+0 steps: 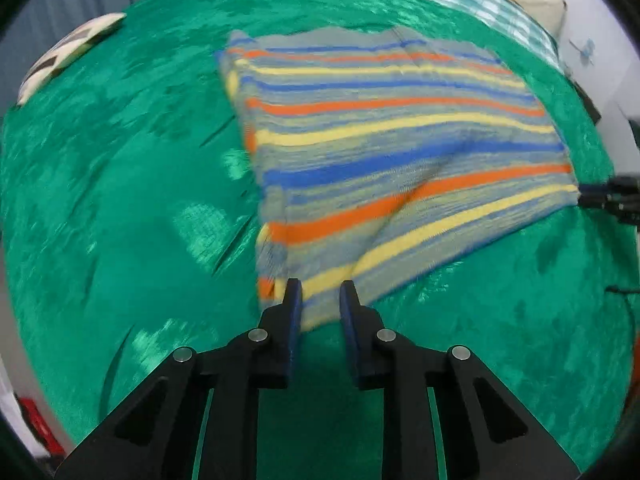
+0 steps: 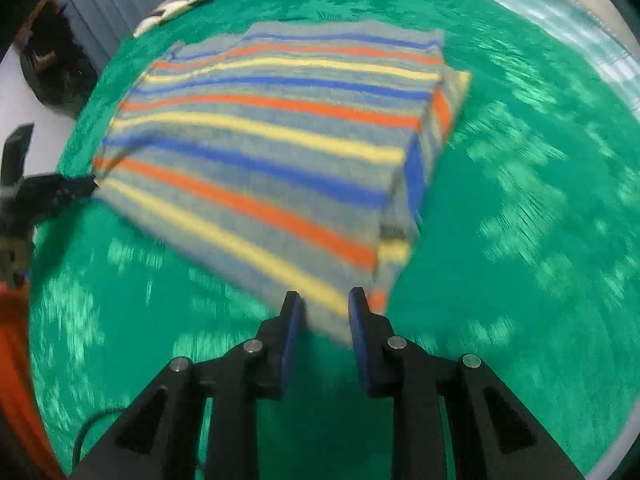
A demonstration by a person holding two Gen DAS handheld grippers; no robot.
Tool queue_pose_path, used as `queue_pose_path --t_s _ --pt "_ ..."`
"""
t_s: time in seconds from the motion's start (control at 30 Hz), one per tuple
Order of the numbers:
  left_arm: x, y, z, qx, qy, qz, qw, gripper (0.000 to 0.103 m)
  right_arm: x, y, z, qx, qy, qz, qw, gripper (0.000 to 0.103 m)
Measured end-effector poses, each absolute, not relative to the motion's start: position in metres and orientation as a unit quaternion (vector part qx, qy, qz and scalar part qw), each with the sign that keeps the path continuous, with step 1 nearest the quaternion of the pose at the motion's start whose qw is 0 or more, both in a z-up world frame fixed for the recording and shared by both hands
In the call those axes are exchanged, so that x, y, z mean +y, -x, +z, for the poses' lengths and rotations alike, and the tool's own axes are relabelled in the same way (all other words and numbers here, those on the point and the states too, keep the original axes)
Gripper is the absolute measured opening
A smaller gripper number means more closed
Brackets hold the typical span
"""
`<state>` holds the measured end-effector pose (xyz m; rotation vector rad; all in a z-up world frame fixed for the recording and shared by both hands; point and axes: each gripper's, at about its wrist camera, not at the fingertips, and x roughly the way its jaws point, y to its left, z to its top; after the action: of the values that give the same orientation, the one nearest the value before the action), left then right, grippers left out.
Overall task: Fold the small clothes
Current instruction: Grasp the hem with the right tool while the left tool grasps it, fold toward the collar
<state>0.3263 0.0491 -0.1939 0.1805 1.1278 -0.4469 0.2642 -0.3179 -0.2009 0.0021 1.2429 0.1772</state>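
Striped garment is spread on green cloth. Near corners are straddled by left gripper and right gripper; jaws are narrowly parted, a grip cannot be told.

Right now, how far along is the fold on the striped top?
Done: the striped garment lies on the green cloth with side edges already folded under. In hand: the left gripper and right gripper each straddle a near corner; whether the pads pinch it is blurred. Left: folding the near edge over.
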Motion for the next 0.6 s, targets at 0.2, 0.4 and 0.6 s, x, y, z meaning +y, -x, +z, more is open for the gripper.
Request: queue_pose_path --t_s 0.2,0.4,0.6 --pt "0.045 -0.319 -0.145 0.457 -0.027 -0.210 0.864 0.064 -0.340 -0.259 -0.153 0.522 -0.047 0.069 0.849 0.026" --pt "0.009 -0.331 -0.186 0.489 -0.034 -0.176 0.854 0.071 -0.313 -0.280 -0.174 0.530 -0.059 0.079 0.842 0.026" --pt "0.029 -0.263 -0.193 0.510 -0.041 -0.158 0.845 0.085 -0.333 -0.228 -0.193 0.567 -0.074 0.014 0.820 0.023"
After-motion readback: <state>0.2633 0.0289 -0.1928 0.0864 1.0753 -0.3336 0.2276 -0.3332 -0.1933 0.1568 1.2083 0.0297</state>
